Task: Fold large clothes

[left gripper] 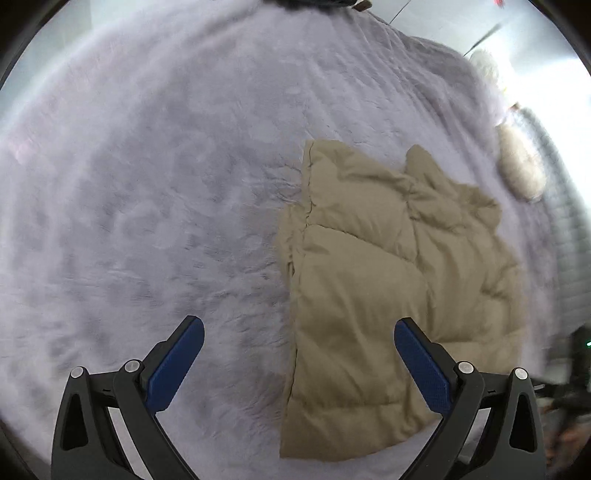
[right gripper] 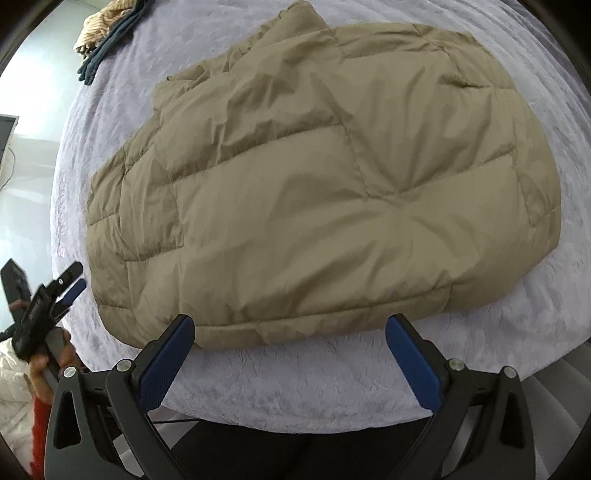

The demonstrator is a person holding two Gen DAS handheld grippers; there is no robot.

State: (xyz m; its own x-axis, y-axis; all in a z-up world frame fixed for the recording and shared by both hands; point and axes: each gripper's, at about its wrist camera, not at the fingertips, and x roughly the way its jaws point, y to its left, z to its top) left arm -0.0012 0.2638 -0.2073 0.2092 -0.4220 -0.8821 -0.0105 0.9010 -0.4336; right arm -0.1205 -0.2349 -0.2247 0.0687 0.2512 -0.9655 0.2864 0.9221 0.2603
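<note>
A tan quilted puffer jacket (right gripper: 314,177) lies folded into a compact bundle on a pale lilac fleece blanket (right gripper: 314,384). My right gripper (right gripper: 290,328) hangs just above the jacket's near hem, jaws wide apart with nothing between the blue pads. In the left wrist view the same jacket (left gripper: 388,295) lies to the right, and my left gripper (left gripper: 299,332) stands open above its left edge, one pad over bare blanket (left gripper: 147,184), the other over the fabric. That left gripper (right gripper: 68,284) also shows at the left edge of the right wrist view, held by a person's hand.
A striped cloth and a dark teal garment (right gripper: 107,33) lie at the blanket's far left corner. Cream fluffy items (left gripper: 521,162) sit at the blanket's right edge in the left wrist view. The blanket's near edge drops off close behind my right gripper, with dark clothing below.
</note>
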